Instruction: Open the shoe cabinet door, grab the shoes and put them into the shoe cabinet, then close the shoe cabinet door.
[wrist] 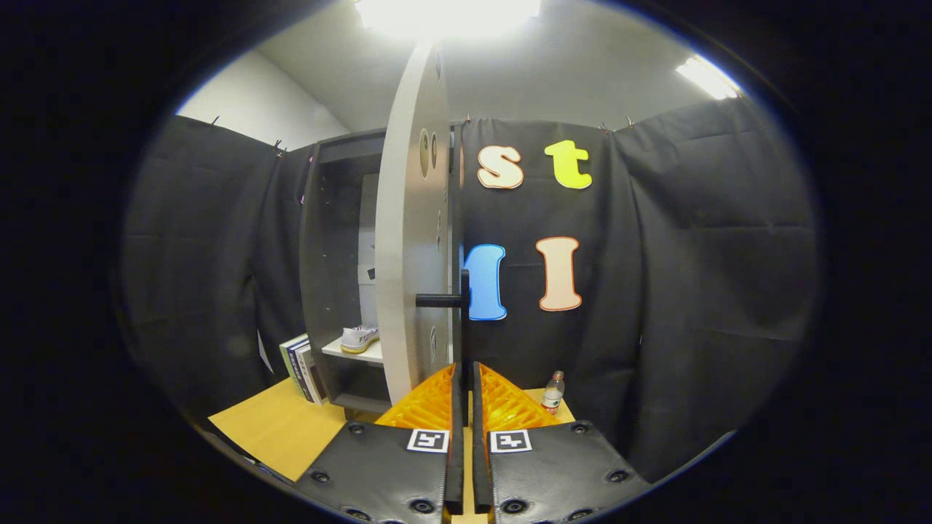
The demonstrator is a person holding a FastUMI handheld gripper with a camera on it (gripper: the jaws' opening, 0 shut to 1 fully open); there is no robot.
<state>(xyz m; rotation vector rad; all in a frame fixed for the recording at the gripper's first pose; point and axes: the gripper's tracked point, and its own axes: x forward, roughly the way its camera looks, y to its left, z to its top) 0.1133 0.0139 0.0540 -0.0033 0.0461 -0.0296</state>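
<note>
shoe cabinet door (411, 240) open, handle (464, 320) clamped in gripper (464, 375); shoe (359, 338) inside.

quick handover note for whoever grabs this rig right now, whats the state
Tool: fingers closed on the black door handle.
Cabinet door: swung open, seen edge-on just ahead of the fingers.
White shoe: already on the shelf inside the shoe cabinet.
Done: door opened, a shoe stowed.
Left: check for any other shoe, then push the door closed and release the handle.
</note>
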